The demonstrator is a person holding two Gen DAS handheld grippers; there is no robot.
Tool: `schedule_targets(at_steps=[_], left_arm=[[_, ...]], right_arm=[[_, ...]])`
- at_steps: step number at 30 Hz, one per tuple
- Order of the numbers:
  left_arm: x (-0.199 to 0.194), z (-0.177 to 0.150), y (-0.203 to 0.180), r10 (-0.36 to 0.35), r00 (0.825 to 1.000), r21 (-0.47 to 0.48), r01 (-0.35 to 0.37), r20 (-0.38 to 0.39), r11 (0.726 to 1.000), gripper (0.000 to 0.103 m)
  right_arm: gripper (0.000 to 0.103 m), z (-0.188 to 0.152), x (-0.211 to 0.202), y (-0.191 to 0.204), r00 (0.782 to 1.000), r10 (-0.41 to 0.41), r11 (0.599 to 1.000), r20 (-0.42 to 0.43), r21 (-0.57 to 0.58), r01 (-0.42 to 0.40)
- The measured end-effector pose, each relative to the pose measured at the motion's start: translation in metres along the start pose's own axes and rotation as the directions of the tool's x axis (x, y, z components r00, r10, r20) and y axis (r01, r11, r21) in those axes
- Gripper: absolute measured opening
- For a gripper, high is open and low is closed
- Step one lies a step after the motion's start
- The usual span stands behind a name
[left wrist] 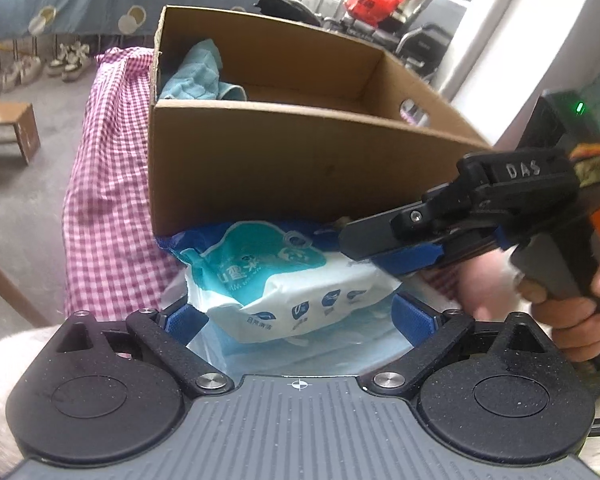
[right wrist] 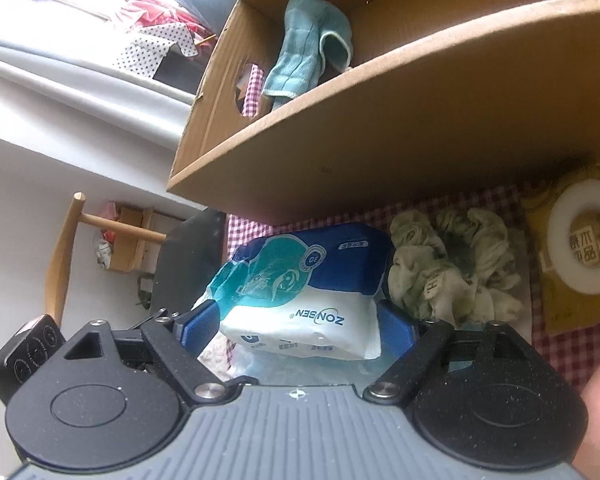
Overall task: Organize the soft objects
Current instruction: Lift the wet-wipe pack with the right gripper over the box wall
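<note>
Left wrist view: pink gingham cloth (left wrist: pixel 112 184) under a cardboard box (left wrist: pixel 292 168); a crinkly wet-wipes pack (left wrist: pixel 284 288) lies against its front wall, between the left gripper's (left wrist: pixel 296 316) spread, released jaws. Right wrist view: right gripper (right wrist: pixel 296 324) straddles the pack's (right wrist: pixel 300 292) sides, contact unclear; soft, slippery film, probably best squeezed mid-body.

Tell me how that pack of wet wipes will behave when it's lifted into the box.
The wipes pack will probably sag and dent: its film wrapper is already creased. That glossy film looks slippery, so it may slide between pads. Being flat, it shouldn't roll; likely dense for its size.
</note>
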State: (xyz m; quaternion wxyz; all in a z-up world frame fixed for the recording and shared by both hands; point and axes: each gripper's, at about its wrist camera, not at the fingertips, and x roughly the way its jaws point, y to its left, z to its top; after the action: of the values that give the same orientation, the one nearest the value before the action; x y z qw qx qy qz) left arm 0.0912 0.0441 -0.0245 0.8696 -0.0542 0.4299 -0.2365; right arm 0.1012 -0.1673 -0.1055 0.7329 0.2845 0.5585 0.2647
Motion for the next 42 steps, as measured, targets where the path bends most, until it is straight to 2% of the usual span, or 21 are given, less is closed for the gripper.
schedule_targets(at_steps=[7, 18, 21, 22, 29, 34, 42], left_arm=[[0.012, 0.001, 0.000, 0.071, 0.997, 0.034, -0.070, -0.025, 0.997, 0.091], [0.023, 0.009, 0.005, 0.119, 0.993, 0.050, -0.118, -0.022, 0.992, 0.091], [0.024, 0.009, 0.005, 0.123, 0.992, 0.059, -0.122, -0.010, 0.991, 0.092], [0.022, 0.009, 0.004, 0.121, 0.993, 0.061, -0.120, -0.003, 0.991, 0.092], [0.004, 0.010, -0.004, 0.147, 0.988, 0.082, -0.150, 0.048, 0.985, 0.092], [-0.014, 0.010, -0.012, 0.162, 0.983, 0.086, -0.170, 0.085, 0.982, 0.092], [-0.052, 0.018, -0.038, 0.209, 0.963, 0.129, -0.232, 0.170, 0.964, 0.092]], right_arm=[[0.081, 0.006, 0.006, -0.007, 1.000, -0.003, 0.999, 0.024, 0.036, 0.002], [0.081, 0.013, 0.022, -0.014, 0.999, 0.007, 0.995, 0.036, 0.098, -0.011], [0.074, 0.013, 0.026, -0.015, 0.999, 0.010, 0.995, 0.047, 0.102, -0.015], [0.067, 0.013, 0.025, -0.015, 0.999, 0.006, 0.995, 0.051, 0.098, -0.011], [0.053, 0.005, 0.016, -0.002, 0.996, 0.009, 1.000, 0.089, 0.025, -0.012], [0.052, 0.001, 0.007, 0.008, 0.994, 0.018, 1.000, 0.109, -0.019, -0.016], [0.052, -0.013, -0.011, 0.030, 0.989, 0.097, 0.993, 0.113, -0.075, -0.088]])
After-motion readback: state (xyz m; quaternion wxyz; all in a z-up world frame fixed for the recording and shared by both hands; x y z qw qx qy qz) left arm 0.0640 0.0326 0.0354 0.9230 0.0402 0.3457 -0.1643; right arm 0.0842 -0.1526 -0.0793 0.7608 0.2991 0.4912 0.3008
